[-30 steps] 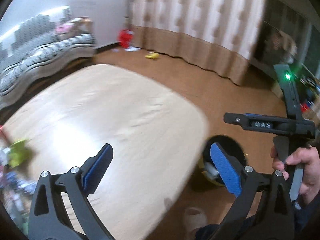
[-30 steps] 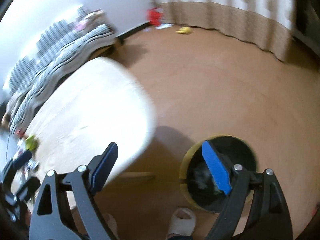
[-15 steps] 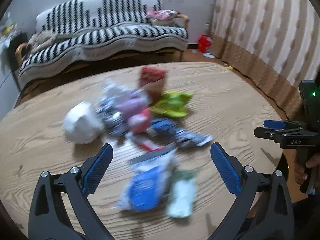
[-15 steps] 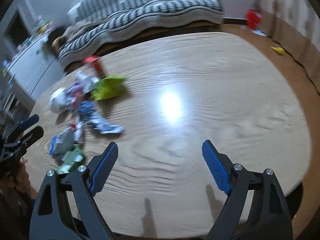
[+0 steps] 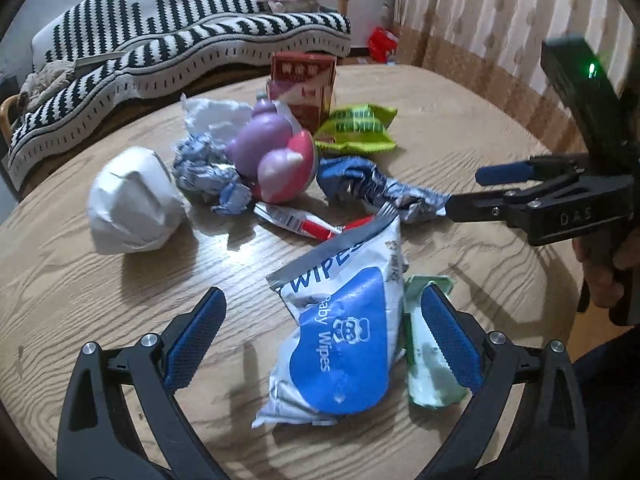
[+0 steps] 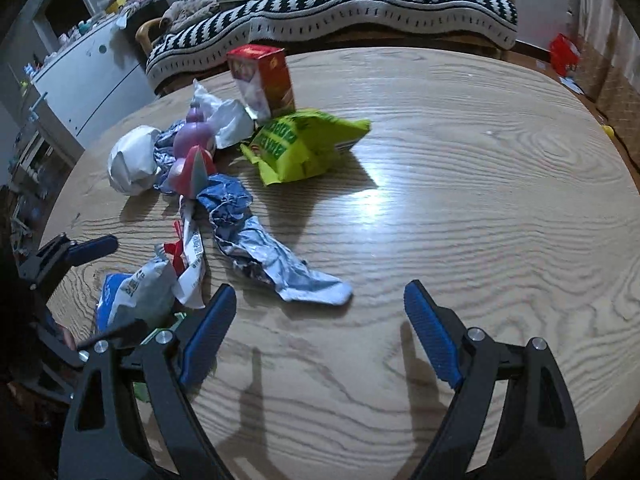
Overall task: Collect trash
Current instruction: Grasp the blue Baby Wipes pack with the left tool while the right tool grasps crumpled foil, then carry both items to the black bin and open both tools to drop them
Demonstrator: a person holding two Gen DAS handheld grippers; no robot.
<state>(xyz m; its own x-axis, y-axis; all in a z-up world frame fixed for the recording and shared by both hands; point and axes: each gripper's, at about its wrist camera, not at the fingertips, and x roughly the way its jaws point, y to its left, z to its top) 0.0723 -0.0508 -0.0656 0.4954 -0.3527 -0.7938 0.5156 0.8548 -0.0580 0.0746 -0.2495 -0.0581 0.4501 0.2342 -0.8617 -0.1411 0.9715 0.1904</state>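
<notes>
Trash (image 5: 276, 168) lies heaped on the tabletop (image 6: 460, 200). Your left hand-held gripper (image 5: 324, 336) gapes wide around the wipes pack (image 5: 340, 340); your right hand-held gripper (image 6: 316, 332) hangs released, its jaws spread, beside a crumpled wrapper (image 6: 272, 256).

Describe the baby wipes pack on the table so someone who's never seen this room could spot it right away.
On the round wooden table in front of the striped sofa, find the trash pile. At its near edge, between the left gripper fingers, lies the wipes pack: the only flat white pouch with a big blue patch and printed lettering.
</notes>
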